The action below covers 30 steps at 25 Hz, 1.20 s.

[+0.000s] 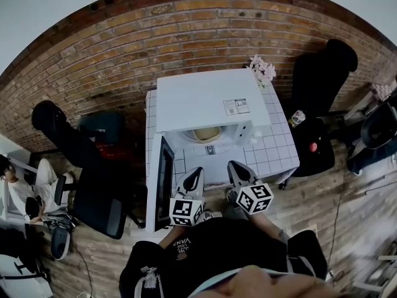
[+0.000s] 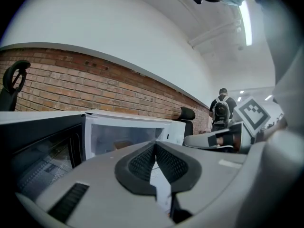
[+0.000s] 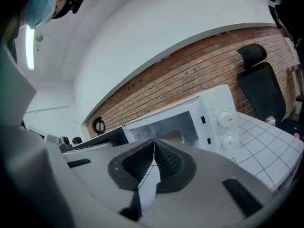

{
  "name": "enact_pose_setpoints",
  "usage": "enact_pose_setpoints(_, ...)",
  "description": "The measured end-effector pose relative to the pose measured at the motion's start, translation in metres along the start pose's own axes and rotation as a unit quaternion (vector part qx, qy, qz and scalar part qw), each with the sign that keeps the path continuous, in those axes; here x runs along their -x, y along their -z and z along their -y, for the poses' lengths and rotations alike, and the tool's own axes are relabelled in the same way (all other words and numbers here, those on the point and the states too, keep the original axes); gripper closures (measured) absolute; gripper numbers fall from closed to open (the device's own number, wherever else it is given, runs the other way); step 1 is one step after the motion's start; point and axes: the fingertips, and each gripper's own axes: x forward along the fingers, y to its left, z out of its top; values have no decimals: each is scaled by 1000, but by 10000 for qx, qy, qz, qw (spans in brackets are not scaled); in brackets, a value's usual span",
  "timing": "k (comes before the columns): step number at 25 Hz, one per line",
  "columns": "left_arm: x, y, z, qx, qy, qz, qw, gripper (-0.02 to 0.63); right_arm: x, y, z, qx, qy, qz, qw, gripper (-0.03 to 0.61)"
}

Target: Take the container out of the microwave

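A white microwave (image 1: 211, 101) stands on a white tiled table (image 1: 279, 149), its door (image 1: 164, 182) swung open to the left. Inside the cavity sits a beige container (image 1: 206, 134), which shows faintly in the left gripper view (image 2: 122, 145) and in the right gripper view (image 3: 174, 137). My left gripper (image 1: 196, 172) and right gripper (image 1: 236, 165) hover side by side in front of the opening, short of the container. Both are shut with nothing between the pads: left gripper (image 2: 155, 144), right gripper (image 3: 154, 141). The microwave's two knobs (image 3: 225, 120) are to the right of the cavity.
A brick wall runs behind the table. Black office chairs stand at the left (image 1: 80, 160) and at the right (image 1: 322, 73). Pink flowers (image 1: 263, 70) and a can (image 1: 296, 118) sit near the table's right side. A person (image 1: 25, 185) sits at the far left.
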Motion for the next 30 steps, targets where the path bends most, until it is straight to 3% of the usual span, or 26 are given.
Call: enact_pose_setpoints(30, -81, 11, -64, 292, -1090, -244, 9933, 604, -87, 3, 71, -226, -54, -568, 9981, 573)
